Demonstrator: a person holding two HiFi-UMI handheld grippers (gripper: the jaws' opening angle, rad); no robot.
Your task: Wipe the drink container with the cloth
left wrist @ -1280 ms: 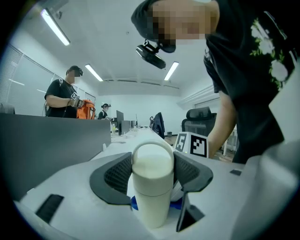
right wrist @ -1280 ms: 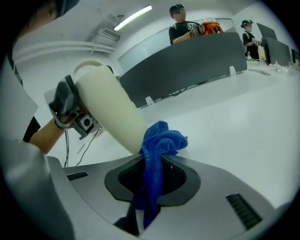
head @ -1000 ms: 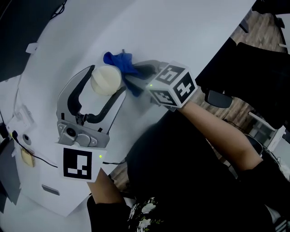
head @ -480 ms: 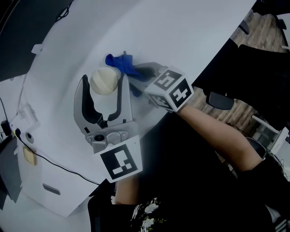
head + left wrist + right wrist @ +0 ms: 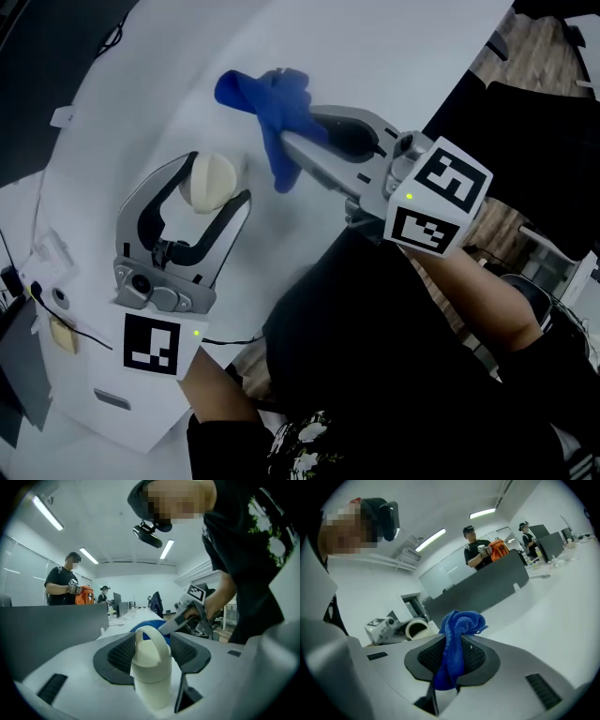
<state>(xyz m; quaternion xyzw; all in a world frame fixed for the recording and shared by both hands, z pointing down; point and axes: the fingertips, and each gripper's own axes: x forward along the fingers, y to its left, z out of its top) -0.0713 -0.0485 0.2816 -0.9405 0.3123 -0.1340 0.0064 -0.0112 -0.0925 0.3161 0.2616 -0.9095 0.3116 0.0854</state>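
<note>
White table (image 5: 394, 56) below: L gripper (image 5: 218, 178), jaws just closing in, clamped the upright drink container (image 5: 210, 180) near-left, w/ R gripper (image 5: 291, 128) pinching the blue cloth (image 5: 267, 103) just far-right of it, not touching.

Person: black short-sleeved T-shirt (image 5: 375, 375), white-green print (image 5: 298, 445) on chest. Left gripper (image 5: 218, 178), right gripper (image 5: 295, 129): grey bodies, black ribbed pads (image 5: 119, 653), white cubes (image 5: 153, 344) with black square markers.

In the left gripper view the container (image 5: 151, 667) hides most of the cloth (image 5: 150, 637); far desk clutter (image 5: 123, 612) is too small to tell.
</note>
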